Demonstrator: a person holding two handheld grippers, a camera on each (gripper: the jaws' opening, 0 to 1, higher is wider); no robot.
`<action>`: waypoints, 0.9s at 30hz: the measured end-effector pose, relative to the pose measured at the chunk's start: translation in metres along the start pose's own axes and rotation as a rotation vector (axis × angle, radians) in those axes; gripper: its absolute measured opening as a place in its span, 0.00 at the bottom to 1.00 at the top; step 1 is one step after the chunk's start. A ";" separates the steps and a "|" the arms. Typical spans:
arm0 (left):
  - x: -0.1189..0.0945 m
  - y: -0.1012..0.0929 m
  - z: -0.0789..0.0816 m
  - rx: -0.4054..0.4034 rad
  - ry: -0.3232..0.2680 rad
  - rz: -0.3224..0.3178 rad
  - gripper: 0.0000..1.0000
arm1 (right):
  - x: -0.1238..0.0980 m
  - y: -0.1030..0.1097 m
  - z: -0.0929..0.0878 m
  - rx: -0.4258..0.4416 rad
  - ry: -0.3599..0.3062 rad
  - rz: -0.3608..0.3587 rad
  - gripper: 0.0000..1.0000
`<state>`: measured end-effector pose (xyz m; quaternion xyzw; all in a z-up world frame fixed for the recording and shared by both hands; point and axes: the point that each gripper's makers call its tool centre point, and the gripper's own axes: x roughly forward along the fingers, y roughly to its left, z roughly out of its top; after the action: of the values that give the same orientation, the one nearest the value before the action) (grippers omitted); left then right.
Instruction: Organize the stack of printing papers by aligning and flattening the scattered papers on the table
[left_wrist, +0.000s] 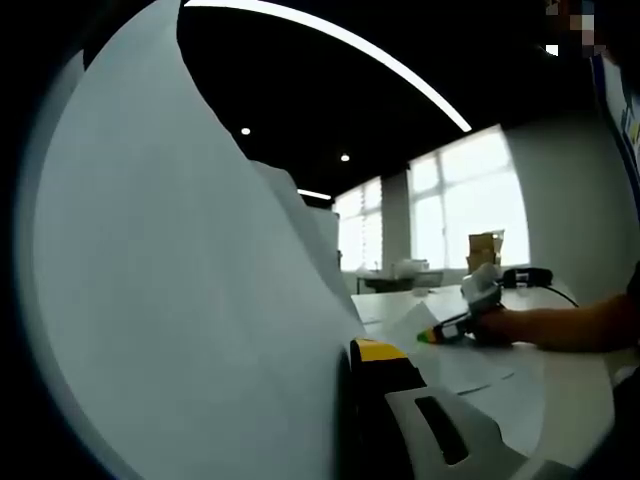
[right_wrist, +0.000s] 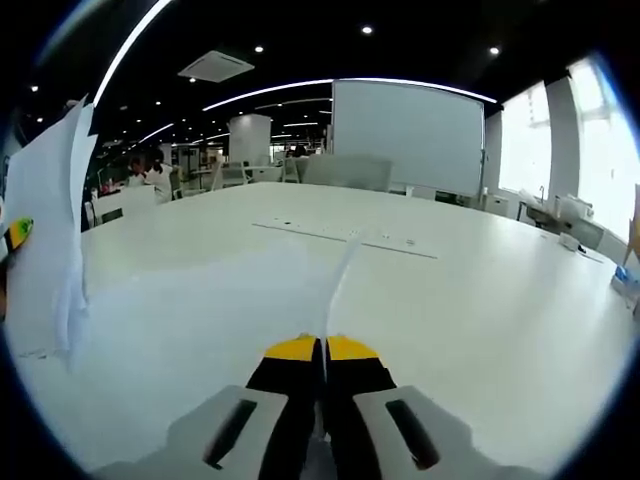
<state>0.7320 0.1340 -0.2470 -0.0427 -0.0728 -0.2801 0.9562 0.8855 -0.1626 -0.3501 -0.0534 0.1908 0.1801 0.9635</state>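
**Both grippers pinching paper, stack held up off table**

Right gripper (right_wrist: 322, 350): jaws closed on one thin sheet edge (right_wrist: 338, 280), seen edge-on, running fwd over the white table (right_wrist: 480, 300). Left gripper (left_wrist: 385, 360): one yellow-tipped jaw visible pressed vs. a big upright bundle of papers (left_wrist: 180, 300); looks clamped on it, other jaw hidden. To do well, I'd judge: keep edges vertical, tap bottoms square on table w/o crumpling. Count: 2 grippers, several sheets—exact no. unclear. Far off, windows (left_wrist: 480, 200).
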 end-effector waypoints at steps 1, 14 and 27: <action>0.000 0.000 0.000 0.000 0.000 0.000 0.10 | 0.000 0.000 0.000 0.002 0.000 0.000 0.00; 0.000 0.001 0.000 -0.001 -0.001 0.001 0.10 | -0.001 0.000 0.000 0.000 0.002 -0.005 0.00; 0.000 0.004 0.000 -0.002 -0.004 0.003 0.10 | -0.002 0.001 0.000 -0.001 0.005 -0.006 0.00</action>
<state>0.7339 0.1375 -0.2468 -0.0442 -0.0745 -0.2786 0.9565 0.8839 -0.1624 -0.3496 -0.0550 0.1929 0.1771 0.9635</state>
